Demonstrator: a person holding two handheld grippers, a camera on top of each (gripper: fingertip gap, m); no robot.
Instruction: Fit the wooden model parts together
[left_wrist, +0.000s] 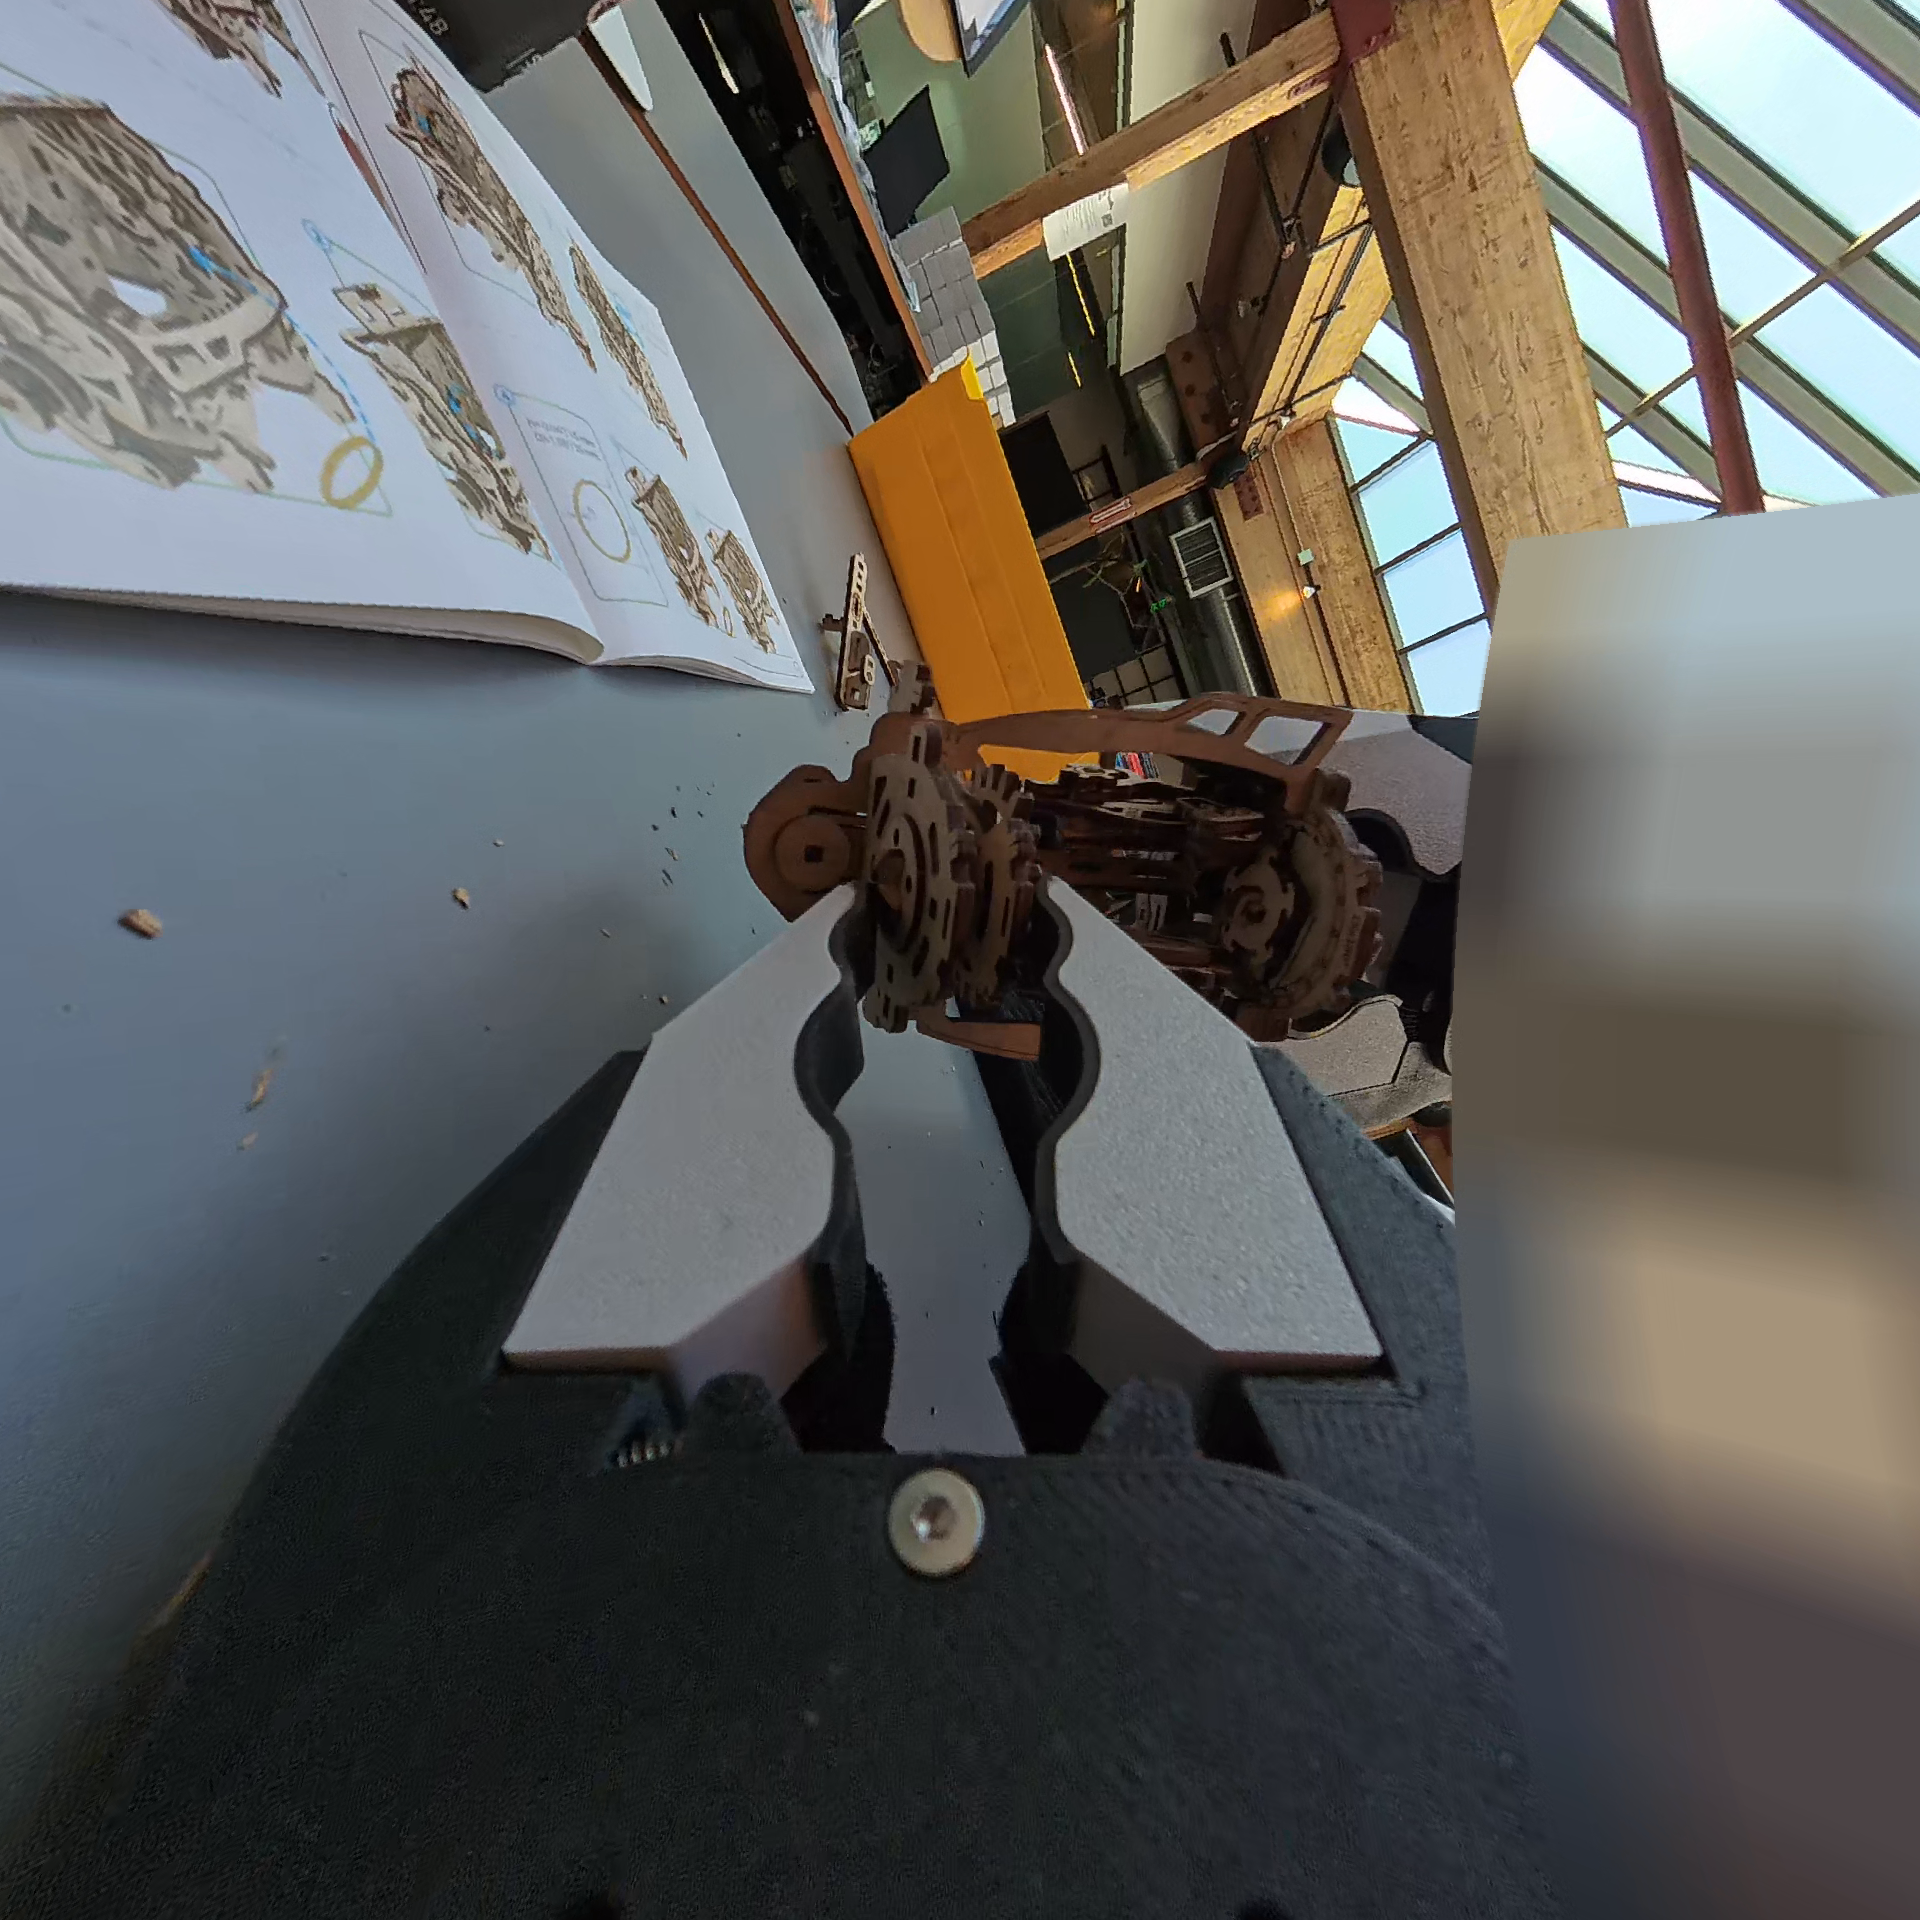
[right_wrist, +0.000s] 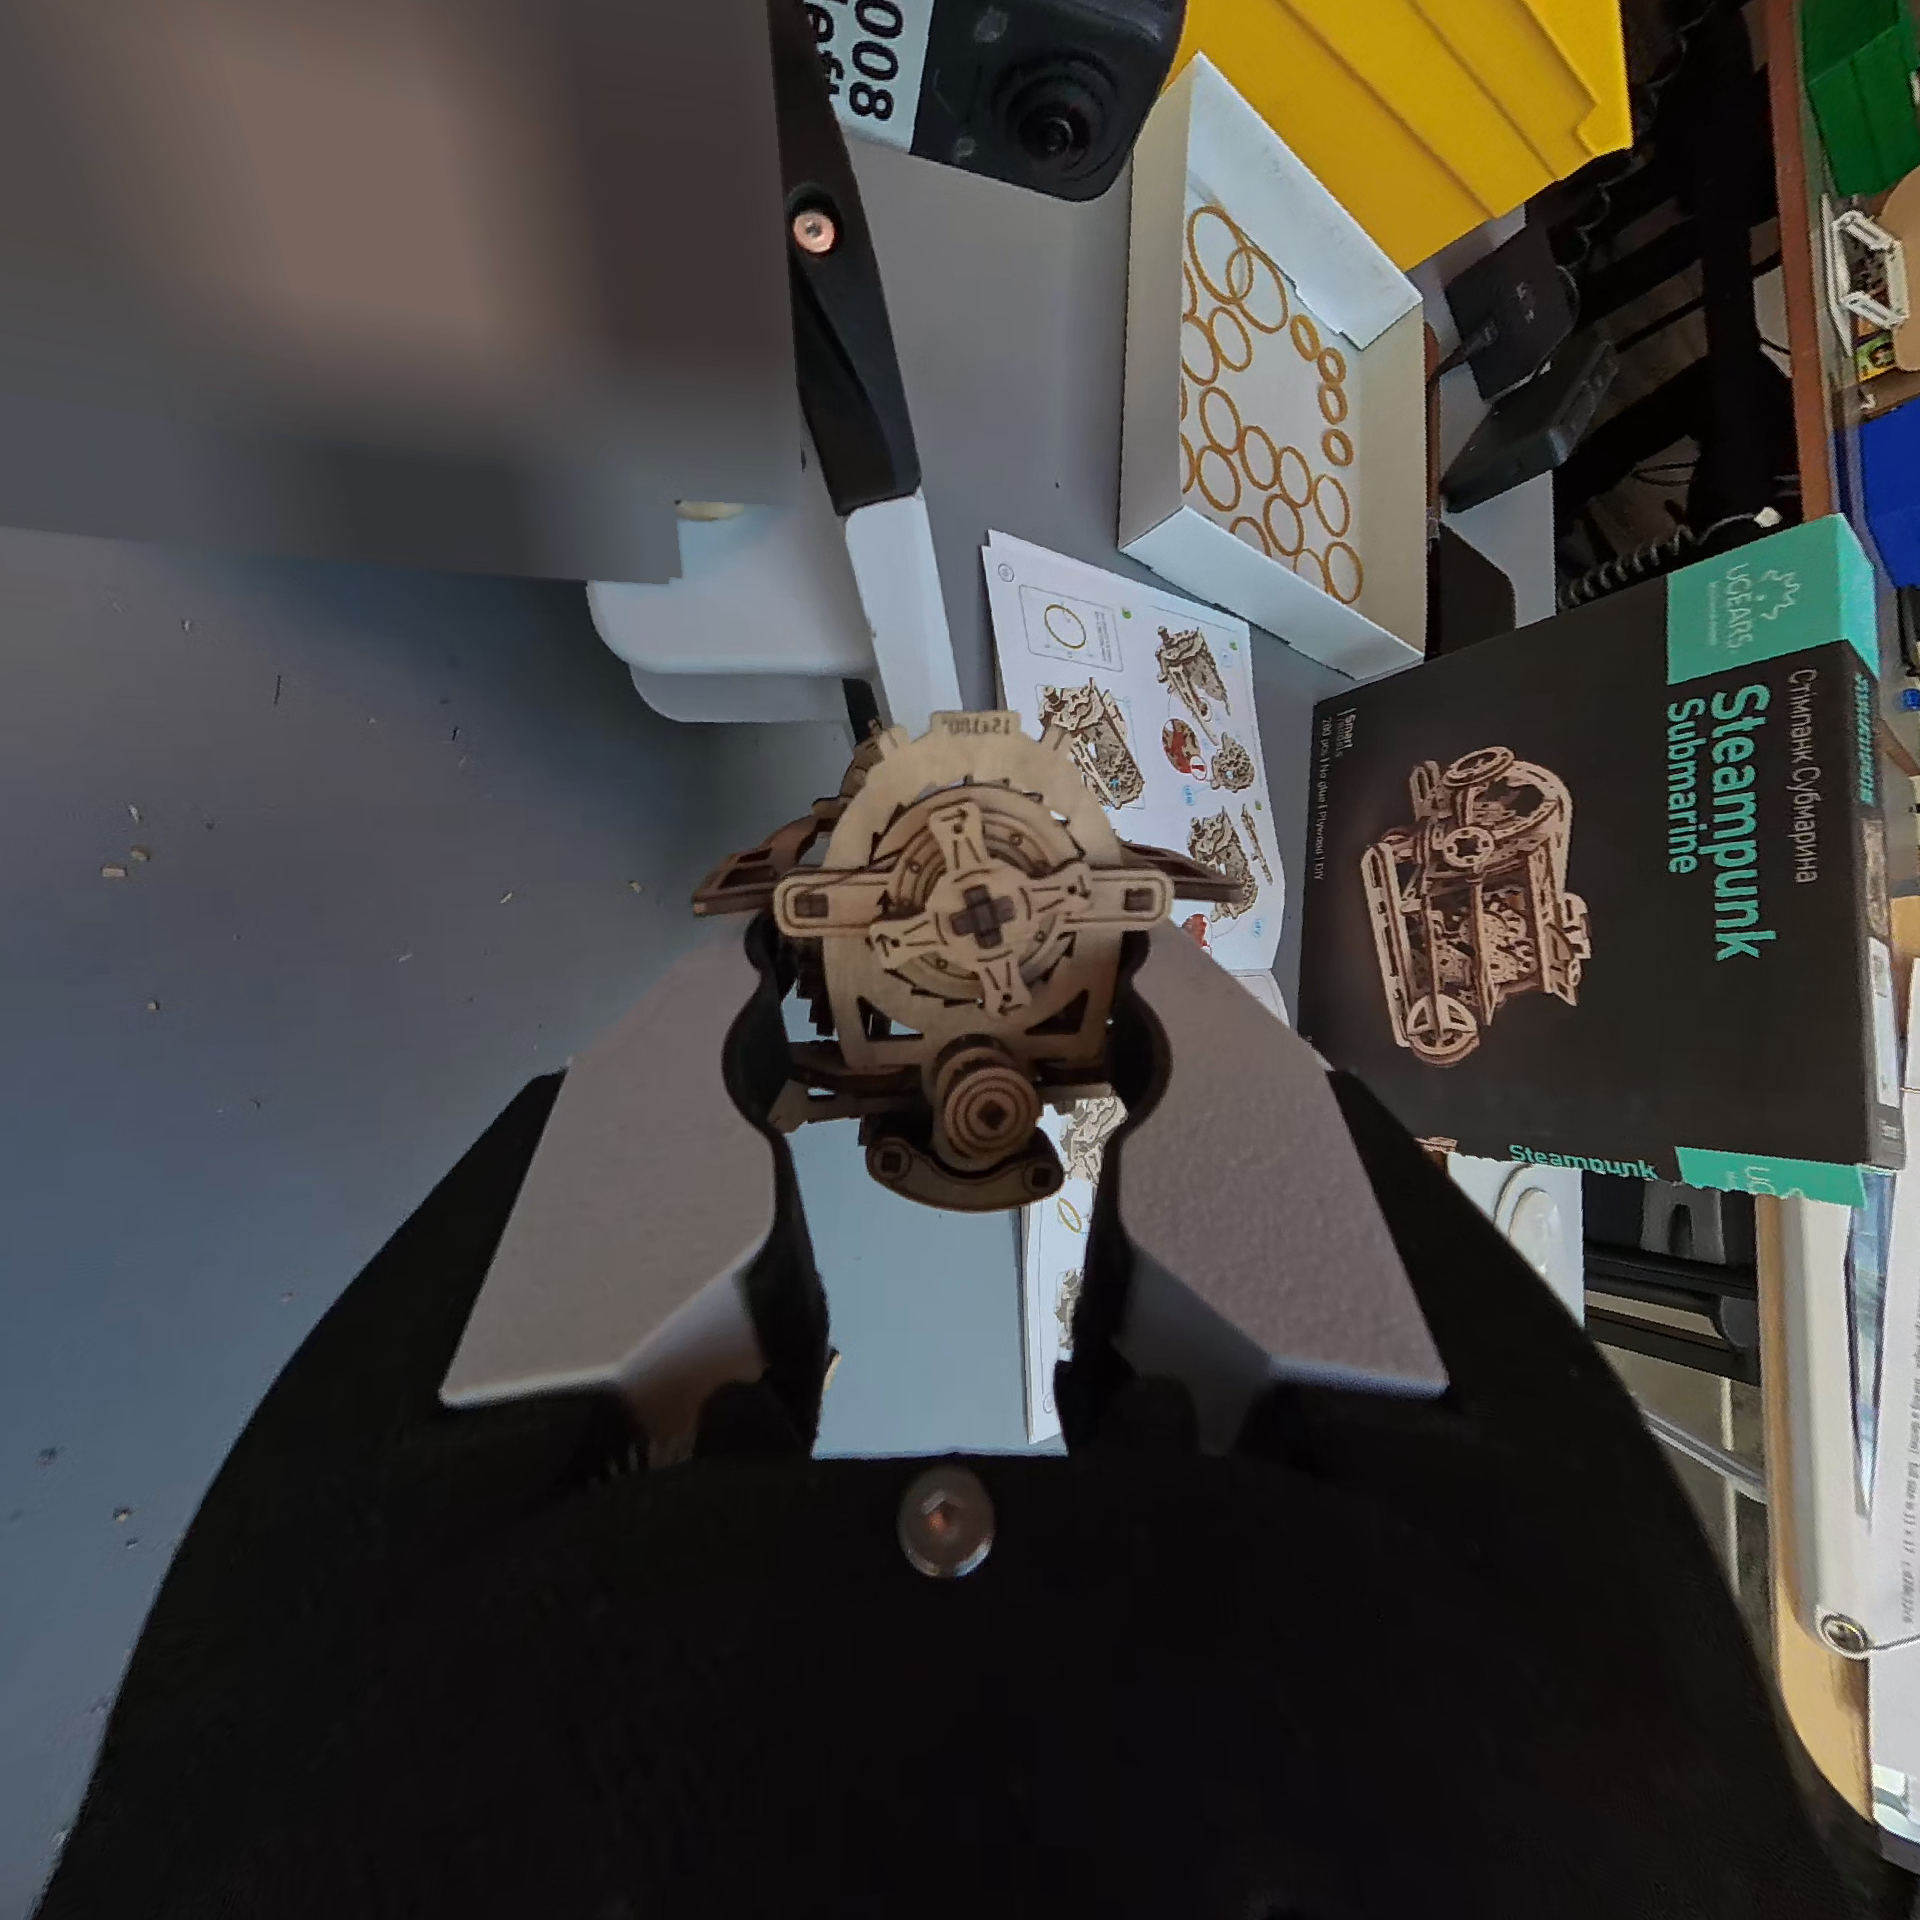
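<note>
A brown wooden model (left_wrist: 1143, 831) with gears and a curved arm is held in the air between both grippers, above the grey table (left_wrist: 312, 935). My left gripper (left_wrist: 945, 914) is shut on its geared end. My right gripper (right_wrist: 951, 956) is shut on the opposite end, where a round faceplate with a cross piece (right_wrist: 966, 894) faces the camera. One finger of the right gripper (left_wrist: 1392, 831) shows beyond the model in the left wrist view. One finger of the left gripper (right_wrist: 899, 592) shows behind the model in the right wrist view. A small loose wooden part (left_wrist: 857, 639) lies on the table.
An open instruction booklet (left_wrist: 312, 364) lies at the left, also in the right wrist view (right_wrist: 1132, 758). A yellow bin (left_wrist: 956, 540) stands behind it. A white box of rubber rings (right_wrist: 1268, 416) and the dark kit box (right_wrist: 1590, 894) sit at the right. Wood crumbs dot the table. My two grippers' fingertips are within a few centimetres of each other.
</note>
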